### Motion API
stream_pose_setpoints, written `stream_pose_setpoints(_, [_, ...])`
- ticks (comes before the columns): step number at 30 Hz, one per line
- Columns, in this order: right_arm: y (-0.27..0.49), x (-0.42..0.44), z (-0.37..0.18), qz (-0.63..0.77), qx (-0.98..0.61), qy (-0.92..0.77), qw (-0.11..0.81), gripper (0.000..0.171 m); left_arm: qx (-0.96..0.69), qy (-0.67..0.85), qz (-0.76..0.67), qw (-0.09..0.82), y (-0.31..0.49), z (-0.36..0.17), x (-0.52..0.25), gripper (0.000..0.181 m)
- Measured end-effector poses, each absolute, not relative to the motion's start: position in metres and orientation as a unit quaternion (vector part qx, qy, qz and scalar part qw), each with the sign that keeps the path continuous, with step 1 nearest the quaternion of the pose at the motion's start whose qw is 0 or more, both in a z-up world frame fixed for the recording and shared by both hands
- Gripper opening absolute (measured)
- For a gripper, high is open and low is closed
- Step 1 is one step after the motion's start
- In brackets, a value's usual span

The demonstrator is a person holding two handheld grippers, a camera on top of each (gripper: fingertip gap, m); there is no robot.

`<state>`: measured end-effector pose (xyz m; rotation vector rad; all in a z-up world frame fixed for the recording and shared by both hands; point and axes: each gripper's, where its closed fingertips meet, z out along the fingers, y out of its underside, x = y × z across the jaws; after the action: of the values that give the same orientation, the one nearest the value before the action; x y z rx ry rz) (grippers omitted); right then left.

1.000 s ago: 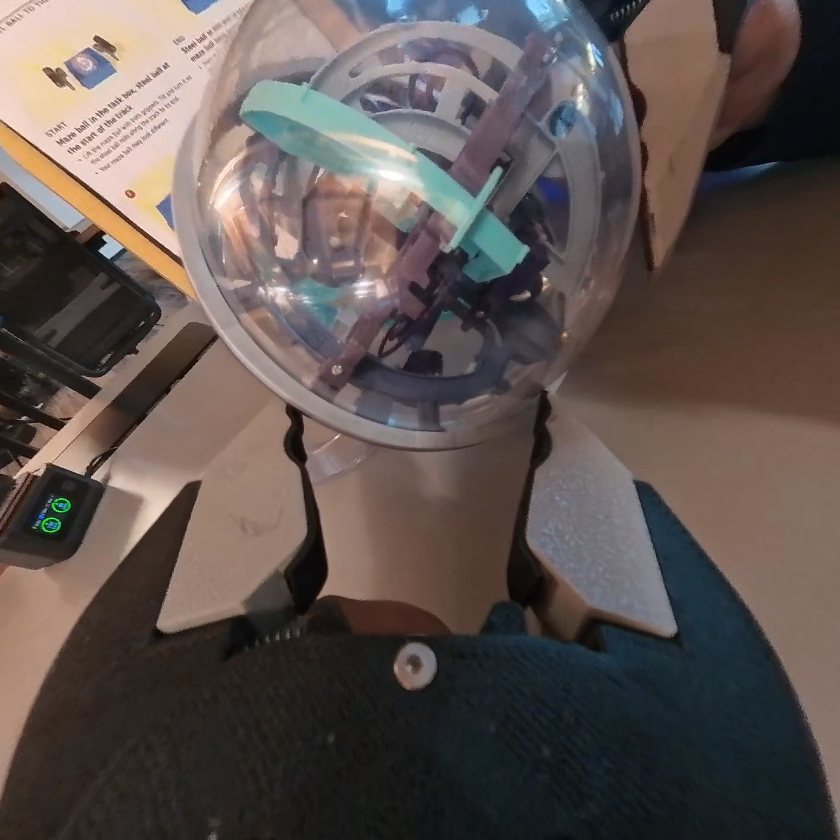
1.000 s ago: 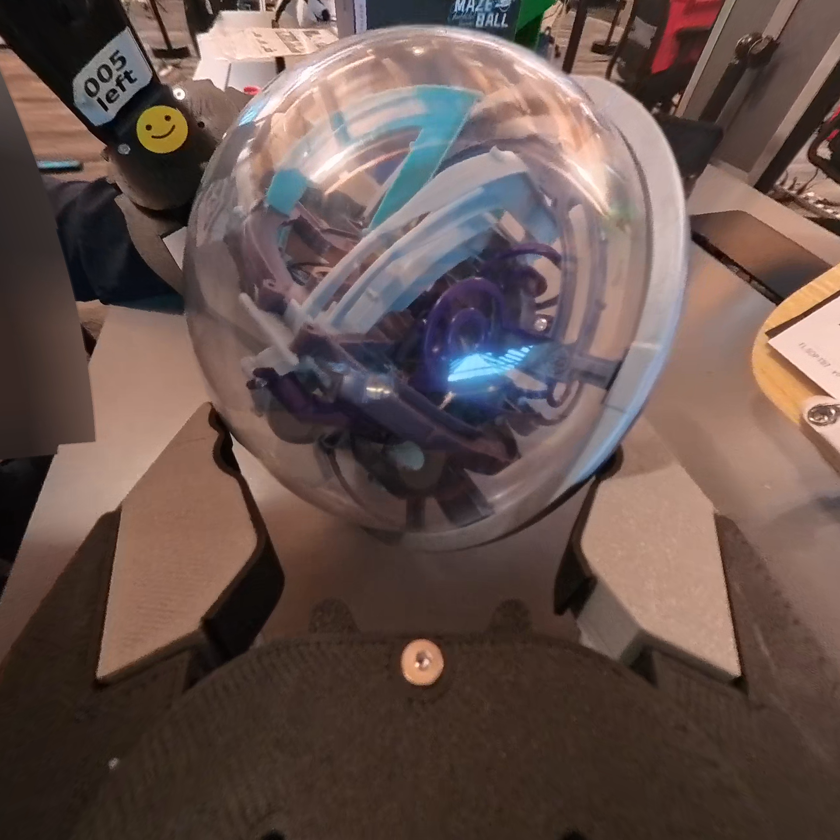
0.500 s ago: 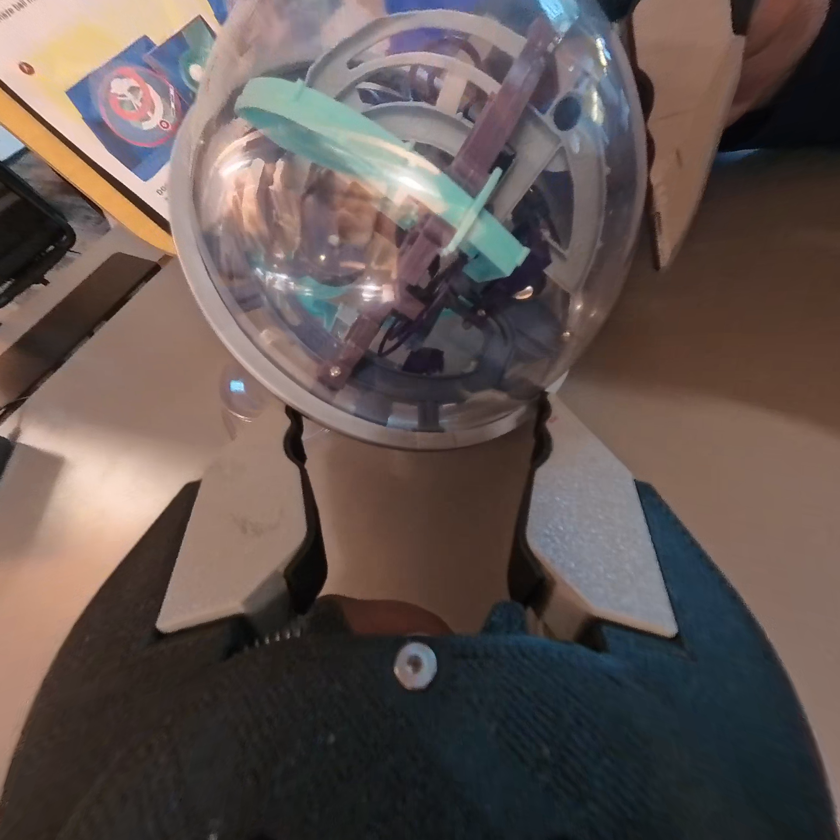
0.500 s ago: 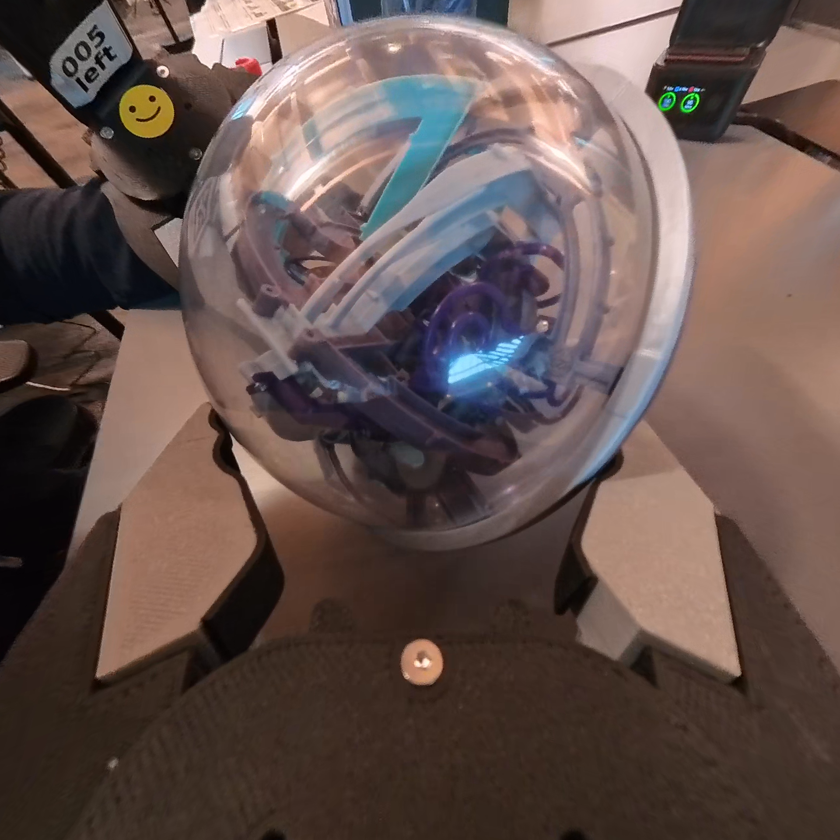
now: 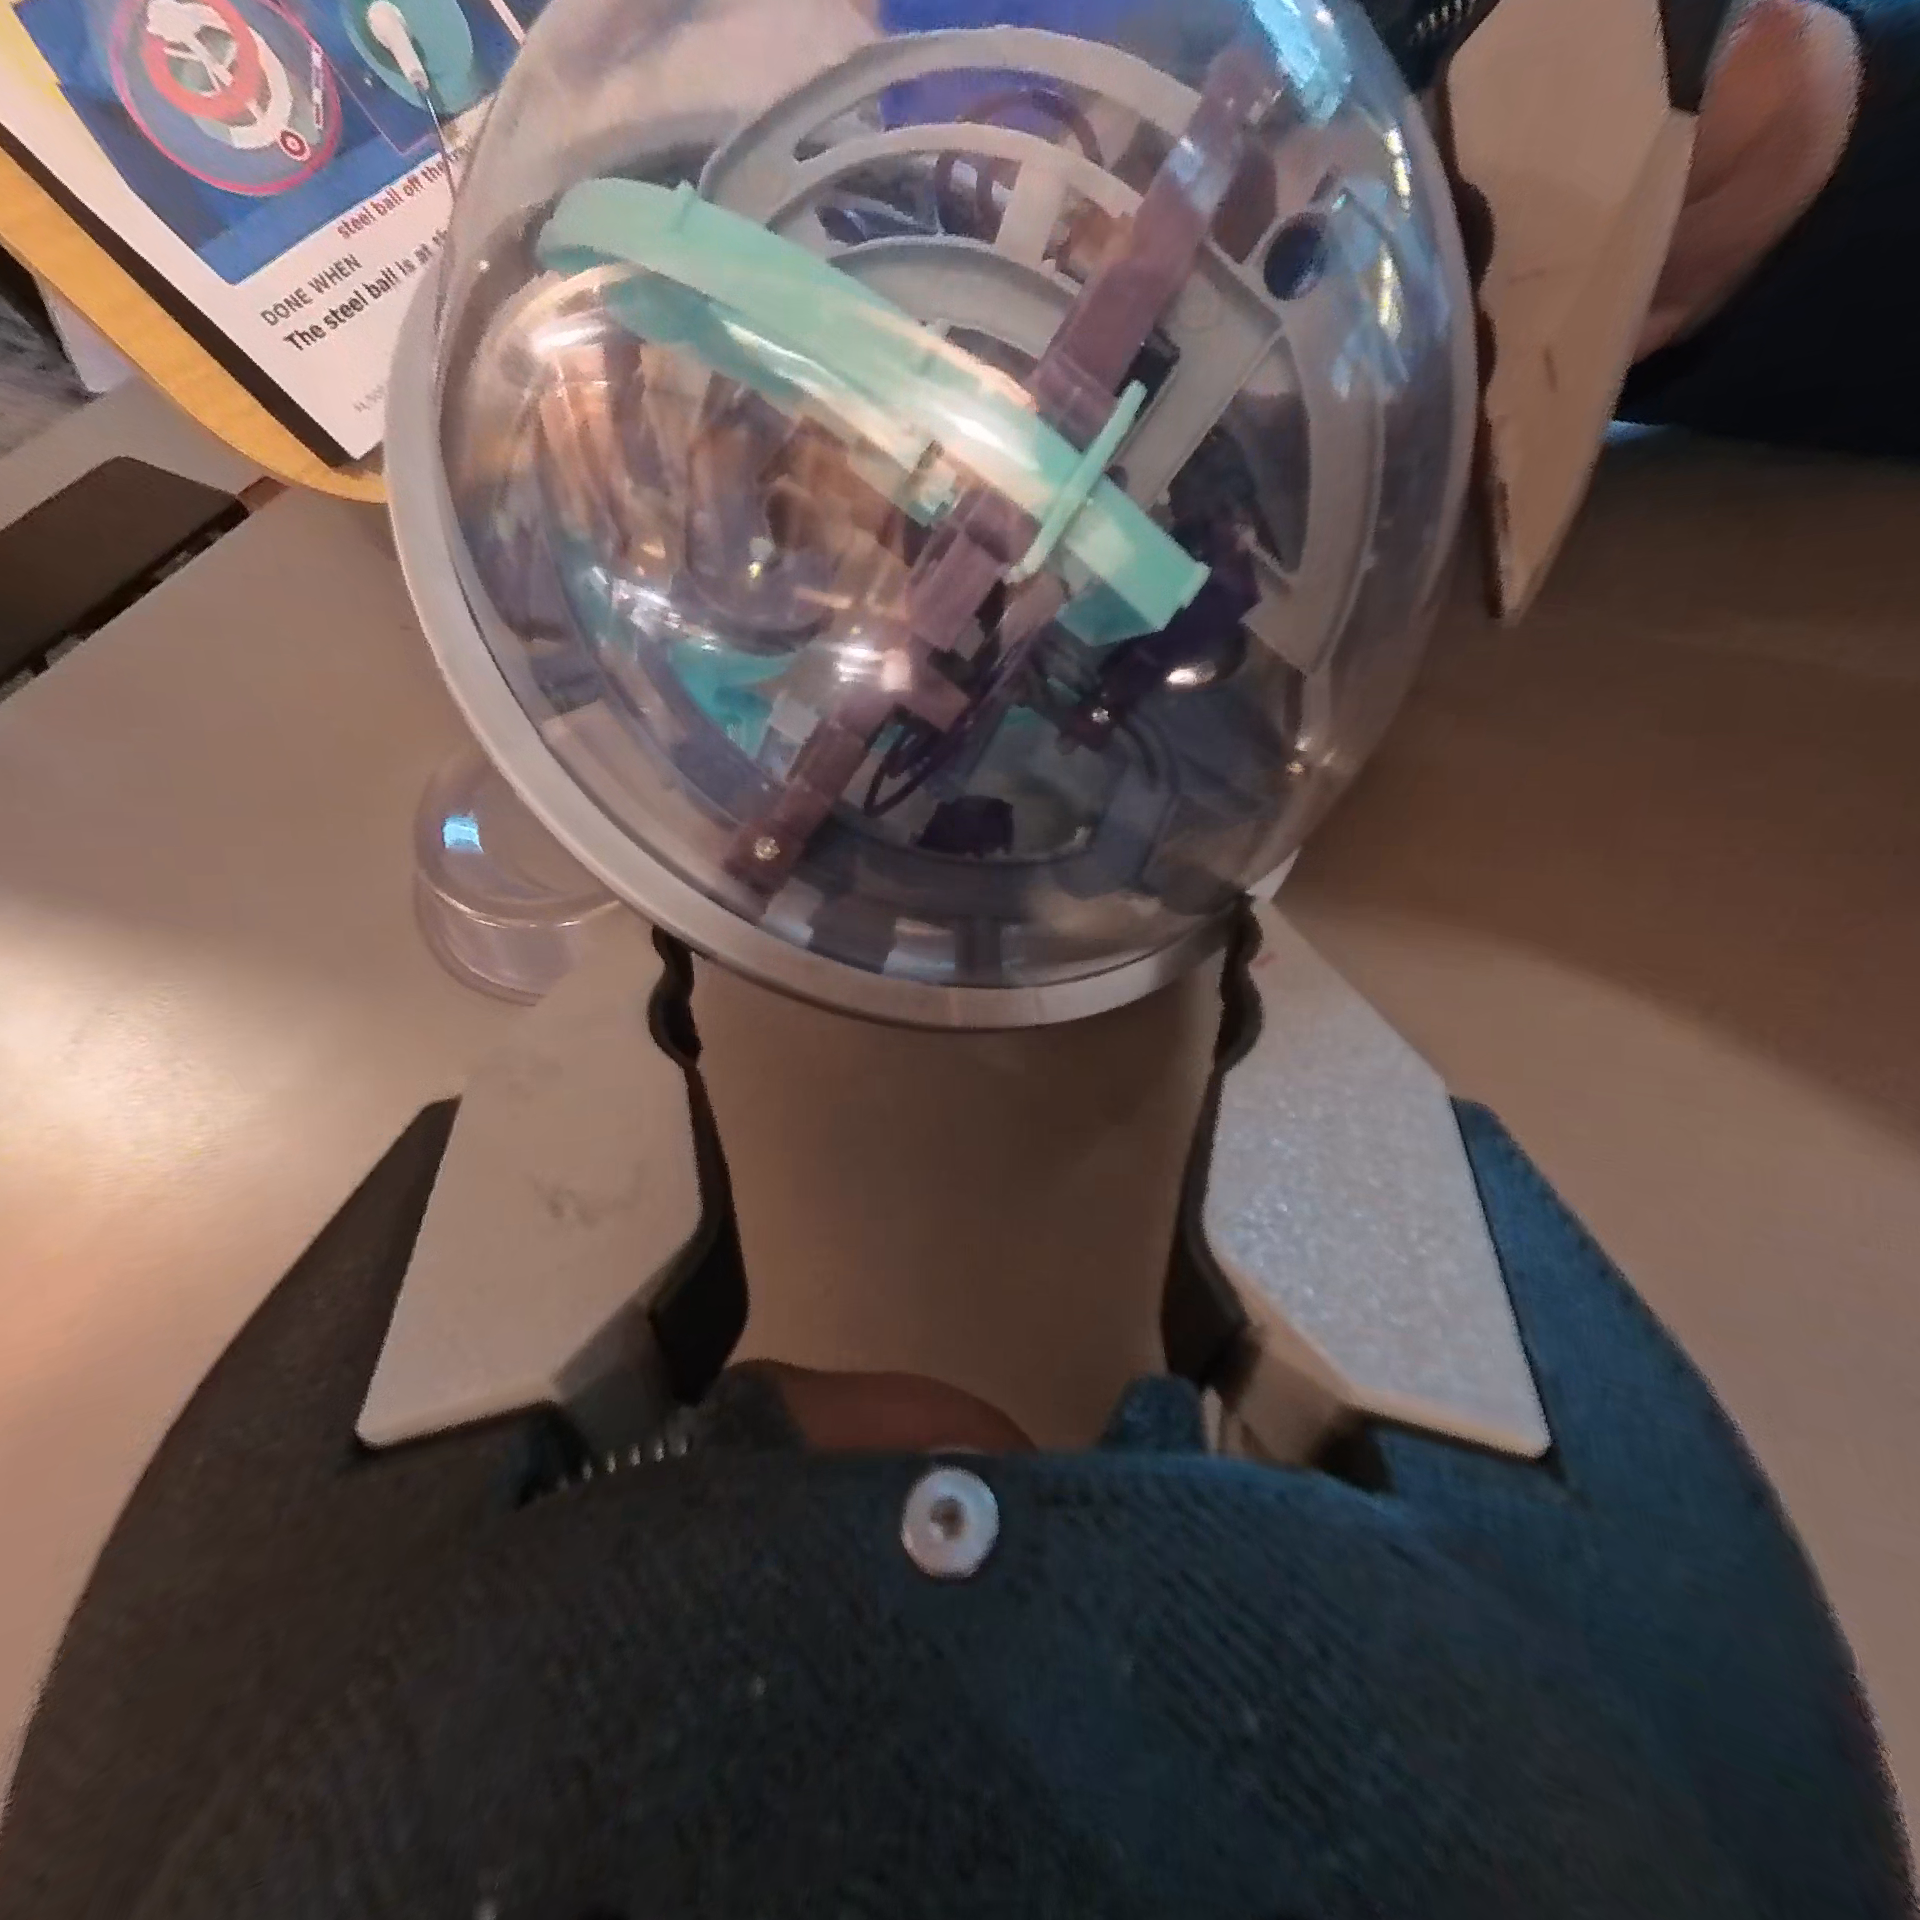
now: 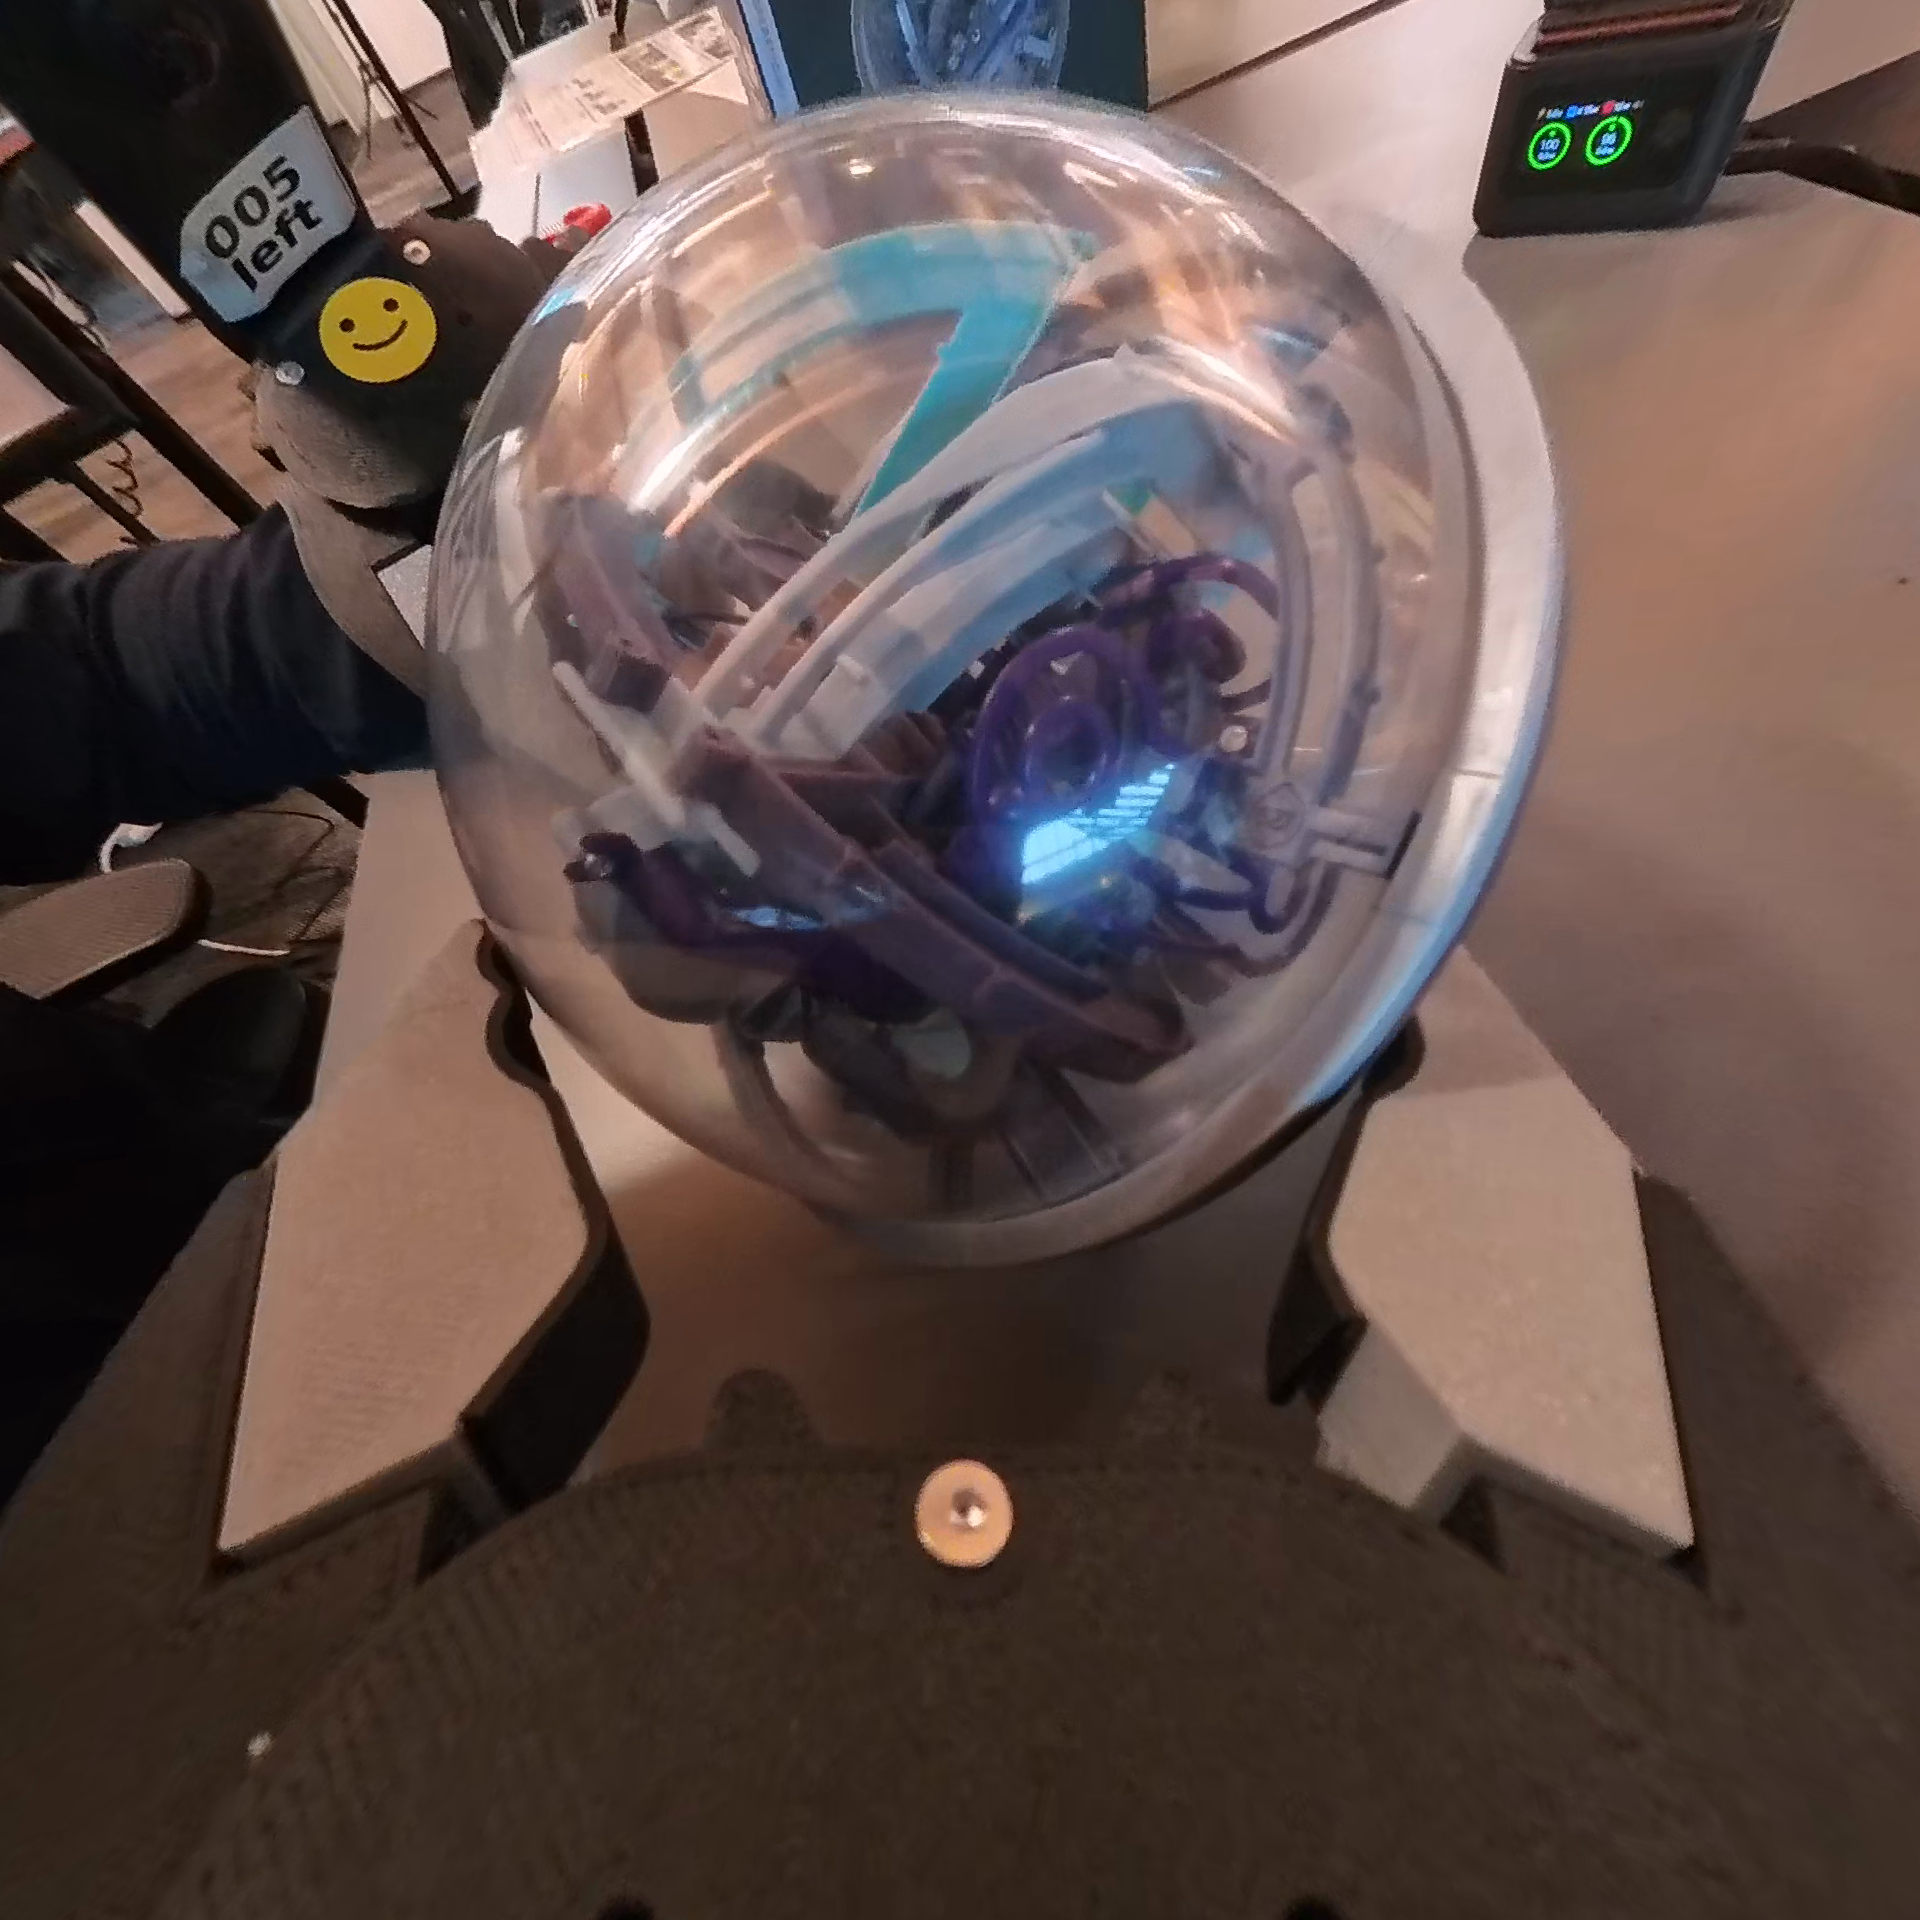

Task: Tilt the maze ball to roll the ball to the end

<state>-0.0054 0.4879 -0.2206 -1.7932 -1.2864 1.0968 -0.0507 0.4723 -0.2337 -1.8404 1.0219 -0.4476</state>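
**Tilting the maze ball between two grippers, hunting for the steel ball**

Holding the maze ball (image 5: 935,520) up off the bench (image 5: 1558,831), I am pinching it from opposite sides. The left gripper (image 5: 951,945) is spread moderately wide, its jaws pressing on the grey equator ring near the sphere's underside. The right gripper (image 6: 951,1049) is spread wider, its jaws cradling the clear lower shell.

I am not managing to pick out the steel ball for certain among the teal, grey and purple tracks; glare on the shell is hiding much of the inside. So I am judging that the tilt should be slow and small, both grippers turning together about one axis, with pauses to let the ball settle. A quick swing would likely throw it off its rail and send it back to the start. The shell looks smooth and slippery, so I am keeping even pressure on both sides and avoiding any twist of one gripper against the other.

Below, the clear stand (image 5: 499,894) is sitting on the bench just beside the left jaw, and lowering the sphere could knock it. The instruction sheet (image 5: 208,156) is lying on a wooden board at the far left. A small device with green dials (image 6: 1621,135) is standing well apart on the bench.
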Motion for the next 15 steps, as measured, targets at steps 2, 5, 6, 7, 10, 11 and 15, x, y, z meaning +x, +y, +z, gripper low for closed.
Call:
stream_pose_setpoints(2, [0.4877,-0.0053,-0.2195,0.423,-0.689,-0.488,0.329,0.156,-0.755,0.414,-0.19,0.472,0.4717,-0.2332,-0.0502,0.1])
stream_pose_setpoints(5, [0.4872,-0.0055,-0.2171,0.429,-0.693,-0.479,0.326,0.156,-0.758,0.407,-0.204,0.467,0.4705,-0.2322,-0.0494,0.1])
stream_pose_setpoints(6, [0.487,-0.0056,-0.2168,0.431,-0.695,-0.476,0.323,0.156,-0.759,0.405,-0.209,0.464,0.4701,-0.2321,-0.0491,0.1])
stream_pose_setpoints(7, [0.4868,-0.0056,-0.2166,0.432,-0.697,-0.473,0.321,0.156,-0.761,0.404,-0.213,0.462,0.4697,-0.2323,-0.049,0.1])
stream_pose_setpoints(10, [0.486,-0.0054,-0.2174,0.434,-0.702,-0.469,0.313,0.156,-0.763,0.402,-0.22,0.456,0.4687,-0.2328,-0.0488,0.1])
stream_pose_setpoints(11, [0.4857,-0.0053,-0.2178,0.436,-0.704,-0.467,0.31,0.156,-0.763,0.401,-0.222,0.455,0.4684,-0.2329,-0.0488,0.1])
stream_pose_setpoints(15, [0.4844,-0.0048,-0.2178,0.445,-0.711,-0.458,0.297,0.156,-0.764,0.396,-0.235,0.451,0.4671,-0.2314,-0.0481,0.1])
